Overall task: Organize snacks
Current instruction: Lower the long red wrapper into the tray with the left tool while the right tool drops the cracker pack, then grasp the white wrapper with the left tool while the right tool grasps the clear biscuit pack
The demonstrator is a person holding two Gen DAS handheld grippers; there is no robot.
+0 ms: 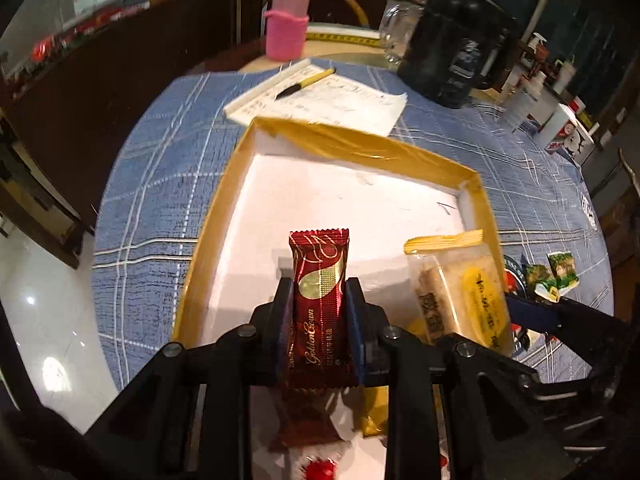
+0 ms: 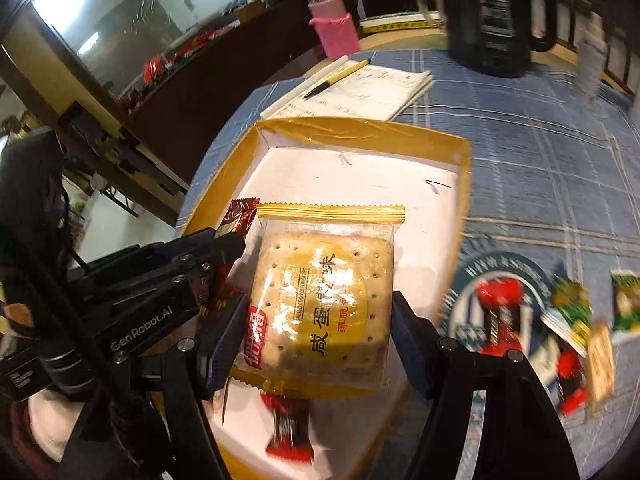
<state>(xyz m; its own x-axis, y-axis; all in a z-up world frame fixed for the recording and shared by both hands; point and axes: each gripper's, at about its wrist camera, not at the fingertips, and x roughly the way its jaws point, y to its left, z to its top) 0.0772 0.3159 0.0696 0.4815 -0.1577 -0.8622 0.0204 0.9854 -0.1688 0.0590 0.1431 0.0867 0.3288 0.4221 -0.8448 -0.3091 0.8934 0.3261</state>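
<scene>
Left wrist view: left gripper (image 1: 320, 304) clamps the slim dark-red foil chocolate bar (image 1: 319, 300) mid-length; right gripper (image 2: 320, 316) pinches the clear-and-yellow plastic cracker packet (image 2: 322, 304) at three and nine o'clock, probably light, slippery, brittle inside.

At the right of your right wrist view, the loose snack packets (image 2: 576, 332) smear into blur, so you cannot read them. The red wrapper (image 1: 318, 470) at the bottom of your left wrist view is cut off by the frame edge. The black jug (image 2: 490, 12) is cropped at the top.
</scene>
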